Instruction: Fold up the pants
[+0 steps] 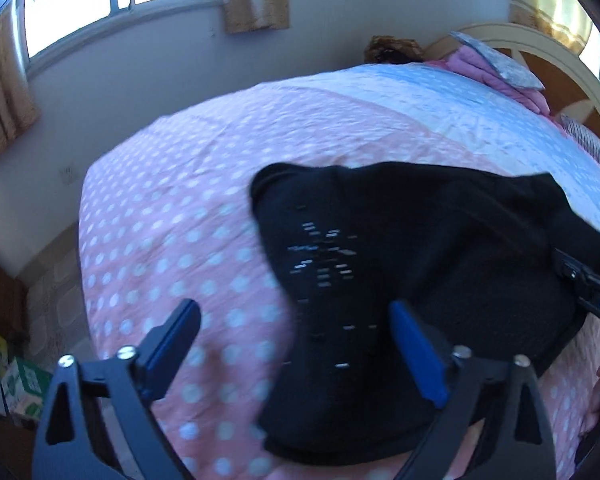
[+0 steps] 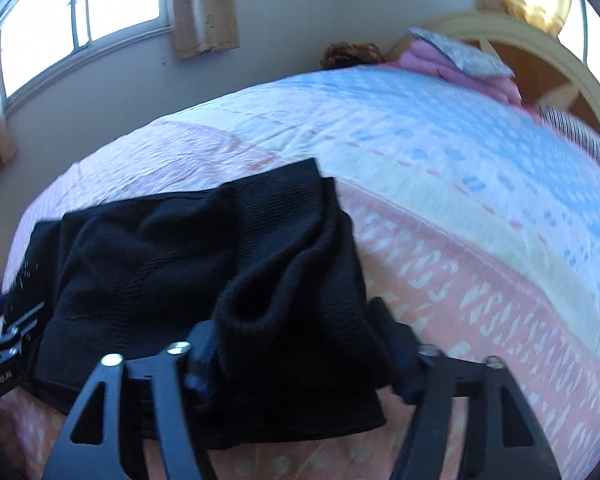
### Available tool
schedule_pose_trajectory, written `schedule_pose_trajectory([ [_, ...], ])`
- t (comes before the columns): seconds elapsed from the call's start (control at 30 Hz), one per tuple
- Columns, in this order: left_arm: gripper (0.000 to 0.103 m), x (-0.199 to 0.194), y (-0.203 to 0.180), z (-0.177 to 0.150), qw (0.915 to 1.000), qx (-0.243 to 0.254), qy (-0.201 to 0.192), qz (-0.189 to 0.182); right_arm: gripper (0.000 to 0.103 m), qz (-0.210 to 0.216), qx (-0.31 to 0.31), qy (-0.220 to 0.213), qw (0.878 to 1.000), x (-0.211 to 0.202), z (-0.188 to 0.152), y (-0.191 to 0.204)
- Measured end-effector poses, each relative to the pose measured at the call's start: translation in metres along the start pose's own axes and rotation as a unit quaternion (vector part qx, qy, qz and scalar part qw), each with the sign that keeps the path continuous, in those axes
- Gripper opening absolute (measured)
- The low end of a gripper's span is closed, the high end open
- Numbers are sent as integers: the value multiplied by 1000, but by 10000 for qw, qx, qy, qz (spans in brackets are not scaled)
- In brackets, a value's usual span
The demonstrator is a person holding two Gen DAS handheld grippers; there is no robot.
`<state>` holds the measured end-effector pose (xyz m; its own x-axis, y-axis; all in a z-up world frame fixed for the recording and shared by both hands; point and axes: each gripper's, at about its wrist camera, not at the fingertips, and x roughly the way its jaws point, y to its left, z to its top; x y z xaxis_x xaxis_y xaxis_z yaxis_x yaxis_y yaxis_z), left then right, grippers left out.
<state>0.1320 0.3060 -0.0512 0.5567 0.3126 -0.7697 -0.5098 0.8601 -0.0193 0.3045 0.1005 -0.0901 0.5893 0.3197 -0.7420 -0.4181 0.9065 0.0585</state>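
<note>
The black pants (image 1: 412, 264) are seen bunched in a partly folded heap on the pink polka-dot bedspread (image 1: 172, 216), at about 5 o'clock in the left wrist view. The left gripper (image 1: 296, 332) is held spread wide, nothing pinched, its right finger over the cloth. The right gripper (image 2: 296, 332) is also spread, with a rolled cuff lying between its fingers. If only one layer were caught, the fold could be dragged askew or the heap pulled toward the bed edge.

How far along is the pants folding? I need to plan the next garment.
Mostly done: the black pants lie bunched in a compact pile on the bed. Both hand-held grippers, left and right, are open. Left: smoothing the loose cuff.
</note>
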Motion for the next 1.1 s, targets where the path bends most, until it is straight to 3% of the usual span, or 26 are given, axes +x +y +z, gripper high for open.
schedule_pose_trajectory([
  [0.17, 103, -11, 31, -3, 9998, -137, -34, -158, 79, 1048, 1214, 46, 9870, -17, -11, -51],
  [0.27, 103, -19, 39, -6, 9999, -90, -122, -36, 79, 1020, 1662, -331, 9802, -47, -22, -73],
  [0.33, 103, -27, 40, -6, 9998, -86, -199, 53, 79, 534, 1849, -625, 9793, -70, -26, -82],
  [0.43, 103, -37, 33, -4, 9985, -6, -434, 343, 79, -54, 1514, -1041, 9830, -100, -26, -75],
  [0.47, 103, -40, 30, -2, 9979, 47, -516, 381, 67, -117, 1241, -1114, 9859, -108, -26, -64],
  [0.5, 103, -46, 23, -2, 9972, 168, -633, 365, 44, -175, 949, -1135, 9888, -112, -23, -53],
  [0.53, 103, -50, 18, -1, 9967, 244, -690, 337, 37, -240, 691, -1102, 9912, -113, -21, -40],
  [0.73, 103, -59, -15, -2, 9963, 444, -732, -23, 36, 79, 67, -1035, 9946, -100, -22, 10],
  [0.8, 103, -54, -26, -6, 9964, 493, -674, -153, 36, 226, -43, -838, 9962, -88, -24, 20],
  [1.0, 101, -26, -35, -22, 9988, 469, -109, -99, 36, 408, 452, 67, 9981, -39, -41, 6],
  [1.1, 102, -23, -29, -22, 9991, 381, -65, -199, 37, 443, 447, -146, 9979, -38, -47, 3],
])
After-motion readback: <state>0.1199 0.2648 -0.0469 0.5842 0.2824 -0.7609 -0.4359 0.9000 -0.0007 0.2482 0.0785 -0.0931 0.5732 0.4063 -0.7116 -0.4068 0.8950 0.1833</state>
